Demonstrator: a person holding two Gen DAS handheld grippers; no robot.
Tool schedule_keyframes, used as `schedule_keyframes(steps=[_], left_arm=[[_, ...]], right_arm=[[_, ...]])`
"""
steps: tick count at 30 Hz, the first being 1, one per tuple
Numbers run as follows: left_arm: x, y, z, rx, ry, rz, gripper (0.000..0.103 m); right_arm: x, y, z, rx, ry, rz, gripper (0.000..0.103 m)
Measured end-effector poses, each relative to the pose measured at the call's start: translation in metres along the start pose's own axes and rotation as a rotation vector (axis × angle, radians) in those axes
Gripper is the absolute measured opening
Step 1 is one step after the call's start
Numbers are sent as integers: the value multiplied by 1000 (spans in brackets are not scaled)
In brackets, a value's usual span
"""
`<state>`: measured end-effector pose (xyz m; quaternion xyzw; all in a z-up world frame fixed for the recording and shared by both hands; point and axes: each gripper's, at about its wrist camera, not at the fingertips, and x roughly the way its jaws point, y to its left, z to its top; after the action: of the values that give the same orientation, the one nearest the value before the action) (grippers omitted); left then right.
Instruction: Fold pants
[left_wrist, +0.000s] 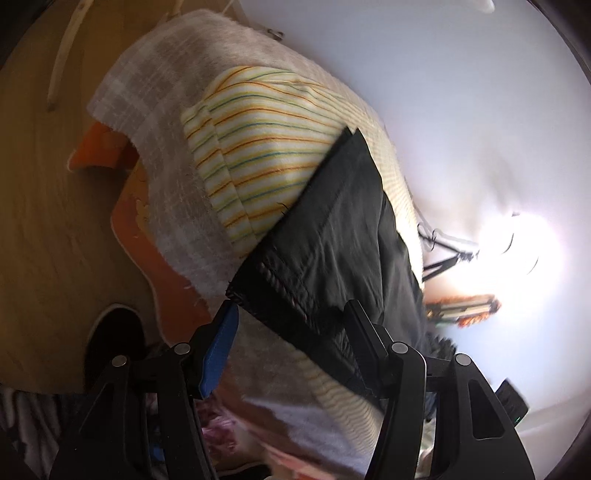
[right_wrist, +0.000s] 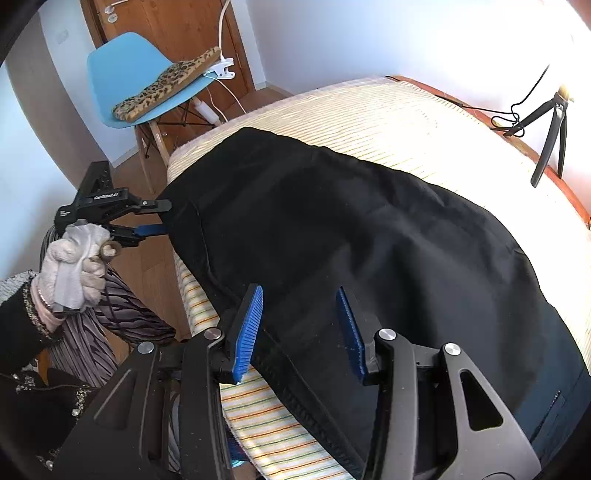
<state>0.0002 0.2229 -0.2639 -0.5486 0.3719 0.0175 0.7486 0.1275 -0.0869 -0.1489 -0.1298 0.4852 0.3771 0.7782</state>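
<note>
Pants (right_wrist: 351, 229) are lying flat on the bed (right_wrist: 424, 122), long axis running from the near bed edge toward the far side. Right gripper (right_wrist: 300, 328) is hovering just over their near hem, jaws apart, gripping nothing. Left gripper (right_wrist: 162, 218) is sitting at the pants' edge by the bed corner, jaws looking apart around the cloth; clamped or not, I cannot tell. Right looks nearer the hem.

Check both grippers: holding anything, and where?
Neither holds anything. The left gripper is open at the edge of the pants; the right gripper is open over them.
</note>
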Motion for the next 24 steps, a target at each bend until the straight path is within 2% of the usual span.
schedule_keyframes(steps=[3, 6, 13, 15, 17, 19, 24], left_arm=[[-4, 1, -2, -21, -41, -29, 58], [-20, -9, -5, 32, -102, -31, 58], [-10, 12, -11, -29, -88, -29, 58], [-5, 16, -13, -50, -92, -47, 59], [-2, 22, -11, -57, -120, -63, 64], [-3, 26, -8, -70, -174, -93, 65], [-7, 21, -10, -82, -205, -147, 65]], right_arm=[[-2, 0, 0, 2, 3, -9, 44], [-4, -1, 1, 13, 0, -13, 43], [-3, -1, 5, 16, -4, -21, 44], [-1, 2, 5, 11, 1, -14, 44], [2, 4, 5, 0, 9, -15, 44], [4, 6, 6, -8, 17, -13, 44], [6, 10, 11, -16, 13, -5, 44]])
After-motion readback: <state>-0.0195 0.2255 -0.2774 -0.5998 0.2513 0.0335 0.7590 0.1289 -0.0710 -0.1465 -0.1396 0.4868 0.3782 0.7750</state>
